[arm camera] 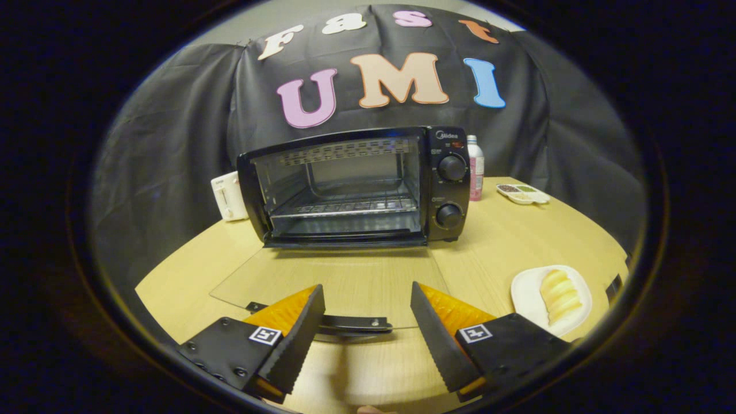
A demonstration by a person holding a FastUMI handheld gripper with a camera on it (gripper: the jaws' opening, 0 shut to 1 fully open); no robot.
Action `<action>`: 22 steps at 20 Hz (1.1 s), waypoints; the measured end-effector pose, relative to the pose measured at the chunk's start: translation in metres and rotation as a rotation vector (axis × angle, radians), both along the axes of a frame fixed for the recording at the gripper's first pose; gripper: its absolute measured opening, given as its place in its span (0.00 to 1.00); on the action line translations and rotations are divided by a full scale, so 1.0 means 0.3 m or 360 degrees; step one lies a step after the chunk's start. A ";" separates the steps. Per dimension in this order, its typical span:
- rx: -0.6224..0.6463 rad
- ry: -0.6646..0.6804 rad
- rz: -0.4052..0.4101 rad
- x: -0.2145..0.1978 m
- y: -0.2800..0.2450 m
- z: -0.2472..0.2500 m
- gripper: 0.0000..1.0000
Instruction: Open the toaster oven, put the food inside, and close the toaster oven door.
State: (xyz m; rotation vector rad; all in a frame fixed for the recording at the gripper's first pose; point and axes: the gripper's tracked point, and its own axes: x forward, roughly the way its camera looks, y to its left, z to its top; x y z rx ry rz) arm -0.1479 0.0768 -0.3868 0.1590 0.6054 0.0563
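Toaster oven (353, 187), at twelve o'clock from the gripper (363, 328): door (328, 282) folded fully down flat on the table (517, 236), its handle (351, 324) between the fingers, rack bare. Gripper: fingers spread wide, holding nothing. Food (558, 294): pale slices on a white plate (526, 296), at two o'clock, just beyond the right finger. Step judged: opening done, loading not yet begun. Next move calls for swinging right to the plate and closing on the food.

1. The handheld two-finger gripper (365, 328) points forward and level.
2. Its jaws stand wide apart, gripping nothing.
3. Both serrated fingers (299, 339) angle outward, each backed by a flat plate bearing a square marker.
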 end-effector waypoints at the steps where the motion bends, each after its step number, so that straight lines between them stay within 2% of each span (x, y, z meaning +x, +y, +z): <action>1: -0.0040 -0.0020 -0.0032 0.008 -0.038 0.007 0.96; 8: -0.0261 -0.0075 -0.0356 0.044 -0.392 0.046 0.96; 14: -0.0412 0.0078 -0.0577 -0.015 -0.636 -0.010 0.96; 18: -0.0450 0.0197 -0.0644 -0.068 -0.715 -0.065 0.96; 22: -0.0452 0.0320 -0.0641 -0.107 -0.733 -0.132 0.97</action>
